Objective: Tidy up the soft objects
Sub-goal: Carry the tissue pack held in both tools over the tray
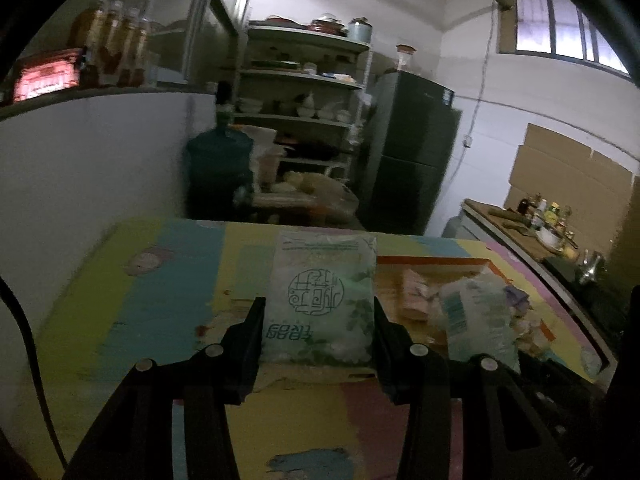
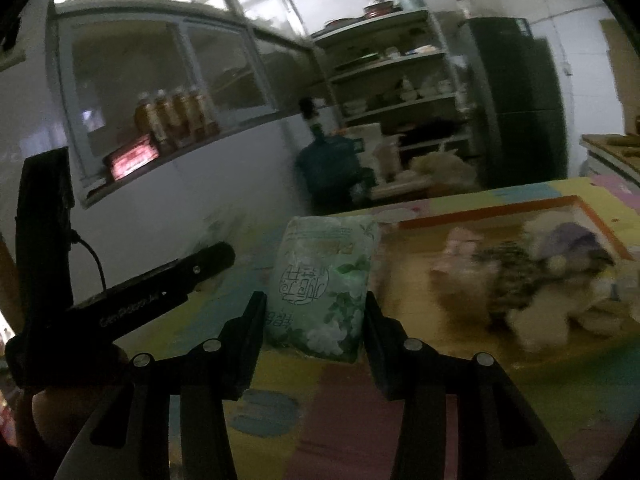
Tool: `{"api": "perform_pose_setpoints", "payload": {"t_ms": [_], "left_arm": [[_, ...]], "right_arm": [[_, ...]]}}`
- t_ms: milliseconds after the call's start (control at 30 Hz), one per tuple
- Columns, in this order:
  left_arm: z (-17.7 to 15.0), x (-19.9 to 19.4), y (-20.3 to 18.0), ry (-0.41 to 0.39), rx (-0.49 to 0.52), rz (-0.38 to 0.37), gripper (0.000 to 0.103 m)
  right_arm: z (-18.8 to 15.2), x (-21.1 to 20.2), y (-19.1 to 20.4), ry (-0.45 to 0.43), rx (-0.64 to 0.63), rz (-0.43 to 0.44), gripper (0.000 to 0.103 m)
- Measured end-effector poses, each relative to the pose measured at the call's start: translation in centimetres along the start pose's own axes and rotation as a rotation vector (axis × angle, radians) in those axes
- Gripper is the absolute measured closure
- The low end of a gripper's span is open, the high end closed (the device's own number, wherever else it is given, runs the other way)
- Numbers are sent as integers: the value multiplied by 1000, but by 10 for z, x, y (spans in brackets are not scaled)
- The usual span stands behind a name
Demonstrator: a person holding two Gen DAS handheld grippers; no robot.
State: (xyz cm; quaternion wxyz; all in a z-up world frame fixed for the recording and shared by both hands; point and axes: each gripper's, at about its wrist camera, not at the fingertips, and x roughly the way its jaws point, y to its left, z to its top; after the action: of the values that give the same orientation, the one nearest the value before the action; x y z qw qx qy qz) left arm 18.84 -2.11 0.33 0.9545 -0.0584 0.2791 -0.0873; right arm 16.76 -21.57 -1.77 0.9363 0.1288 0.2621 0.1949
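Observation:
In the left wrist view my left gripper (image 1: 319,303) is shut on a pale green tissue pack (image 1: 322,264) printed with a round seal, held upright above the colourful mat (image 1: 160,280). My right gripper (image 2: 315,297) is shut on a similar green flowered tissue pack (image 2: 326,252). An orange-rimmed tray (image 2: 496,210) to the right holds blurred plush toys (image 2: 532,280). The left wrist view shows the same tray (image 1: 436,261) with another crinkled pack (image 1: 476,316) over its near side. The left gripper's black body (image 2: 160,292) shows at the left of the right wrist view.
A white wall with a shelf of bottles (image 1: 116,40) borders the mat on the left. Behind the table stand a blue water jug (image 1: 220,168), a metal rack of dishes (image 1: 304,92) and a dark fridge (image 1: 412,152). A counter with bottles (image 1: 548,216) runs along the right.

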Motion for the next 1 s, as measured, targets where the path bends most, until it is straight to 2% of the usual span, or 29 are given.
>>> {"api": "perform_pose_setpoints", "payload": {"t_ms": [200,367,1000], "left_arm": [[1,21,-31,17,10,-79,55],[5,35,-53,24,27,-115,55],[18,87,-123,63,91,-173,55]], "right_arm": [[4,-27,-34,-39,21,-118,56],[9,-44,-63,-71,56,-181,56],[26,-71,-146,-140,130,-309,56]]}}
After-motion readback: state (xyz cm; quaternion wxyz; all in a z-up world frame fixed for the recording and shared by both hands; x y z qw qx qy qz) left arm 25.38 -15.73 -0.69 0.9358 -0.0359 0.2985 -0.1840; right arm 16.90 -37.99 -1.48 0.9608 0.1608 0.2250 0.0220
